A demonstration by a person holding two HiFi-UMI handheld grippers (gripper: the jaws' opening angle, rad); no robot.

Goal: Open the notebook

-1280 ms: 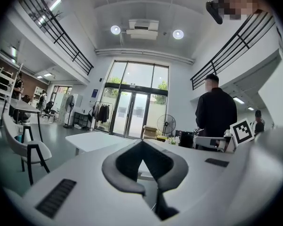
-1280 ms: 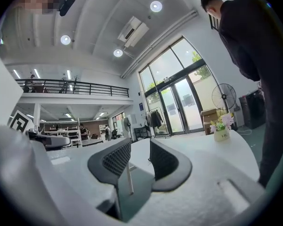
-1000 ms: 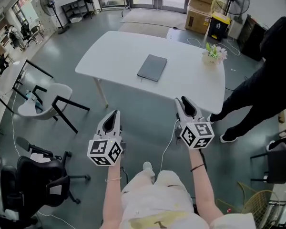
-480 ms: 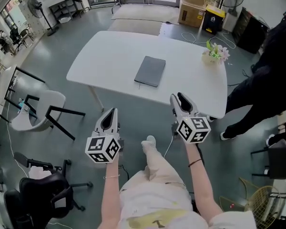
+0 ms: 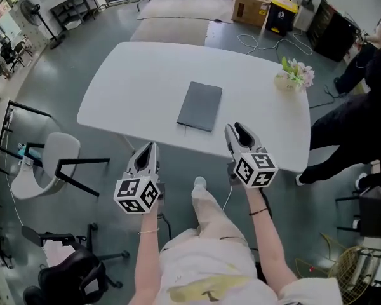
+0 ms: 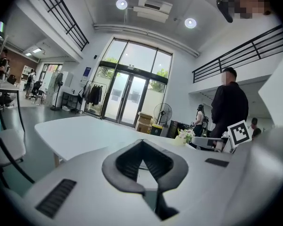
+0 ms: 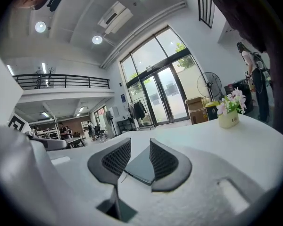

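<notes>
Jaws: left gripper [image 5: 150, 150] together at the tips, nothing between them; right gripper [image 5: 235, 129] apart, empty. Both hover by the near edge of the white tabletop [image 5: 140, 75]. Notebook [image 5: 200, 106] closed, lying flat mid-tabletop, apart from both grippers. Flower pot [image 5: 294, 79] near the right edge.

We see 1 flower pot [image 5: 292, 80] near the white table's [image 5: 146, 75] corner, 1 white chair [image 5: 39, 165] beside it, and probably boxes [image 5: 249, 4] beyond.

Left tool [image 5: 147, 155]: jaws together, empty. Right tool [image 5: 239, 134]: jaws apart, empty, held slightly farther forward. Both point ahead, forearms [image 5: 148, 246] extended, roughly parallel.
</notes>
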